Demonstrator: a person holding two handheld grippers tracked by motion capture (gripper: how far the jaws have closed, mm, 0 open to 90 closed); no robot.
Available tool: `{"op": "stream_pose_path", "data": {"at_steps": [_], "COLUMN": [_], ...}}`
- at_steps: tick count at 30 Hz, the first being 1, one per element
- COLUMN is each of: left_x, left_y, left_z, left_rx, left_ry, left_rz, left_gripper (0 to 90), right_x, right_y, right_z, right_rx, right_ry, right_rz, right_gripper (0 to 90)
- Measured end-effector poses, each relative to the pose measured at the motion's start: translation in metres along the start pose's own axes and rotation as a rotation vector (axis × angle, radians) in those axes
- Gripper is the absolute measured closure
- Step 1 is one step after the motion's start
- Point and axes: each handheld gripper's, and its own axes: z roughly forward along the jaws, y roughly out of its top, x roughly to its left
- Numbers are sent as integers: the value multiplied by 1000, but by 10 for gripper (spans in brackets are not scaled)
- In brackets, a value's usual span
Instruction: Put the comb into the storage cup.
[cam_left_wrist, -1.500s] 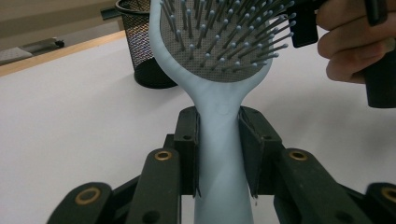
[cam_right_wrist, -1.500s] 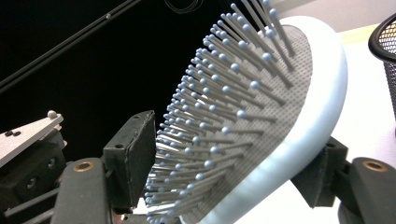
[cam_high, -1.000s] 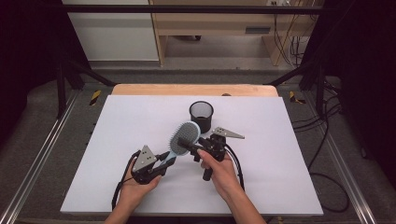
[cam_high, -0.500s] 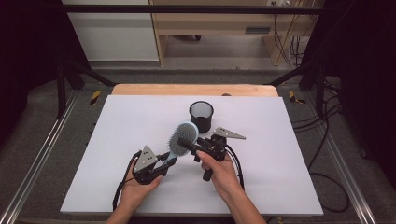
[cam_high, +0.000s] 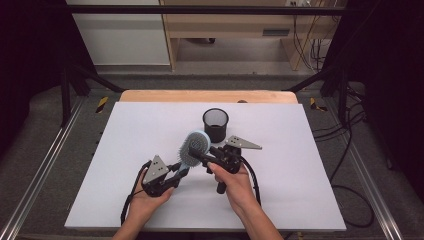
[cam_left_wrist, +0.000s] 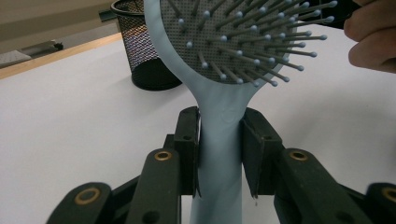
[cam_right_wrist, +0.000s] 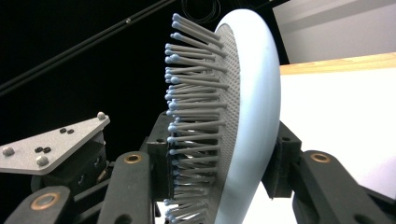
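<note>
We read the pale blue hairbrush (cam_high: 194, 148) as mid-handover, clear of the white tabletop (cam_high: 125, 145): left tool (cam_left_wrist: 219, 140) clamped on its handle, right tool (cam_right_wrist: 224, 158) pinching its head, mesh cup (cam_high: 215, 124) just behind empty, so any placing remains undone.

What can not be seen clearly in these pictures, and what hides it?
- Hairbrush handle end: cut off by the bottom edge in the left gripper view.
- Inside of the black mesh cup: too dark and small in the high view.
- Left gripper jaw tips: small in the high view, partly behind the brush.
</note>
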Motion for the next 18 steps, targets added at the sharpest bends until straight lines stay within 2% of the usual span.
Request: {"op": "stream_pose_path", "data": {"at_steps": [7,9,10,12,16,18], "left_x": [0,-2,-2,-4,-2,1], "left_y": [2,3,3,2,2,2], "left_z": [1,2,2,2,-1,-3], "left_rx": [-31,-36,-32,-42,-72,-78], "left_ry": [7,15,28,41,47,54], "left_rz": [-13,-13,-9,-2,-25,-31], "left_gripper": [672,610,522,414,280,250], "right_x": [3,2,1,-2,-11,-15], "right_y": [2,3,4,6,10,12], "right_z": [-1,-2,-3,-6,-13,-17], "right_rx": [-23,-31,-43,-58,-85,-99], "right_ry": [-18,-26,-33,-49,-90,-102], "right_rz": [4,11,10,22,29,38], "right_gripper": [552,552,551,549,546,545]}}
